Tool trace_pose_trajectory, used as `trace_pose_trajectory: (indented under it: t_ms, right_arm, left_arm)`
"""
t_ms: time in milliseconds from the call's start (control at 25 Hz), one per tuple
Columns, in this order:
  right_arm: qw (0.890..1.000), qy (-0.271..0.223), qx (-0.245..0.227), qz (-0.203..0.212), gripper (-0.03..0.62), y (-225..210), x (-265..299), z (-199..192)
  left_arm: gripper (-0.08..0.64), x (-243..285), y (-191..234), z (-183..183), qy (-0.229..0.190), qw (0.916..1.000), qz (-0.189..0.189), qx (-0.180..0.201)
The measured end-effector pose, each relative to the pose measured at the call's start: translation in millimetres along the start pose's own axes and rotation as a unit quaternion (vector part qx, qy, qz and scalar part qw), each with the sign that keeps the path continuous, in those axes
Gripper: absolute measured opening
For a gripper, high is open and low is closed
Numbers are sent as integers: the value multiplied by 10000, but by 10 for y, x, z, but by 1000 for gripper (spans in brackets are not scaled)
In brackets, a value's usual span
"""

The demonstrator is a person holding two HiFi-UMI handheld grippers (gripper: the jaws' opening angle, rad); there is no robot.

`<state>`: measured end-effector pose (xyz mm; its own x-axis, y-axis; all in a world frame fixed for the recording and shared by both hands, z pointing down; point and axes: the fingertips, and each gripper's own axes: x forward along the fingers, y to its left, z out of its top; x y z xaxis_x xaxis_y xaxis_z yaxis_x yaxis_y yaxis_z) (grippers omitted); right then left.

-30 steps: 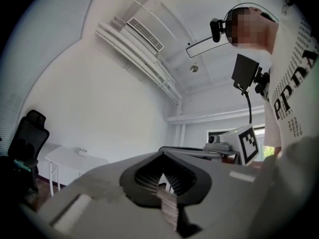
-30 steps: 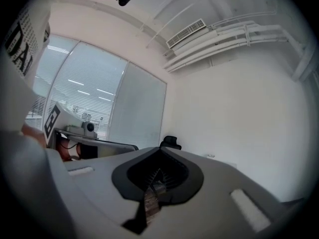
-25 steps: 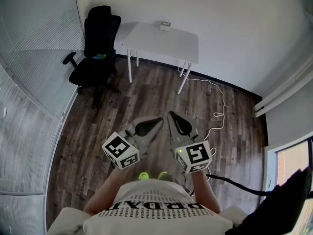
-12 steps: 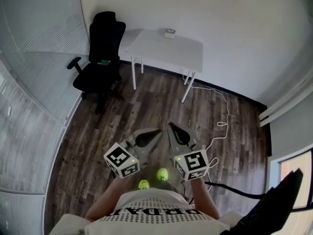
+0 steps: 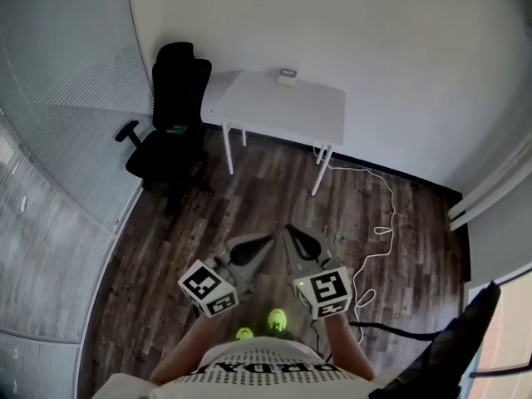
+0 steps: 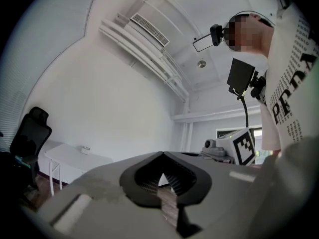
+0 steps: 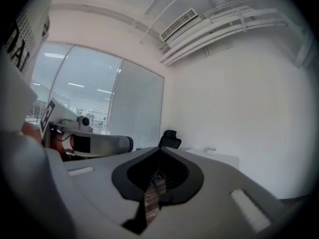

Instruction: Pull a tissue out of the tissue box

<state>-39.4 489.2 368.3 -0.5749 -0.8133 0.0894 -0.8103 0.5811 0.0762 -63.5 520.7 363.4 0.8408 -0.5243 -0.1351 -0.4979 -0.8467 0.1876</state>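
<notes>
The tissue box (image 5: 288, 76) is a small white box at the far edge of a white table (image 5: 283, 106) against the back wall, well ahead of both grippers. It also shows as a speck in the left gripper view (image 6: 85, 149) and the right gripper view (image 7: 212, 151). My left gripper (image 5: 268, 241) and right gripper (image 5: 288, 231) are held side by side above the wood floor, pointing towards the table. Both are shut, their tips meeting with nothing between them, as seen in the left gripper (image 6: 162, 153) and the right gripper (image 7: 160, 149).
A black office chair (image 5: 170, 131) stands left of the table beside a glass wall with blinds (image 5: 58, 140). A white cable (image 5: 378, 214) trails over the dark wood floor right of the table. A black object (image 5: 453, 352) sits at the lower right. My shoes (image 5: 277, 317) show below the grippers.
The table and chair have drawn nearer and sit lower in the head view as I walk towards them. Both grippers keep the same shut pose in front of me.
</notes>
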Motion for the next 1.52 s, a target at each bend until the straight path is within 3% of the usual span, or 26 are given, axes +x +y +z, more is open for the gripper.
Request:
trace_pose_trajectory:
  t_ms: [480,960,1520]
  right_arm:
    - [9997,0,180,140,11,-763,220,-89]
    - [9989,-129,47,439,9,-921,342,-140]
    - [9977,-74,264,626,10,-1076,500,-229]
  left_arm:
    - [-9,632,274,-90,37,9996,260,-58]
    - [-9,858,357,-178,-78,9987,485,-114]
    - [-9,981,515,-237,7,9982,594,-48]
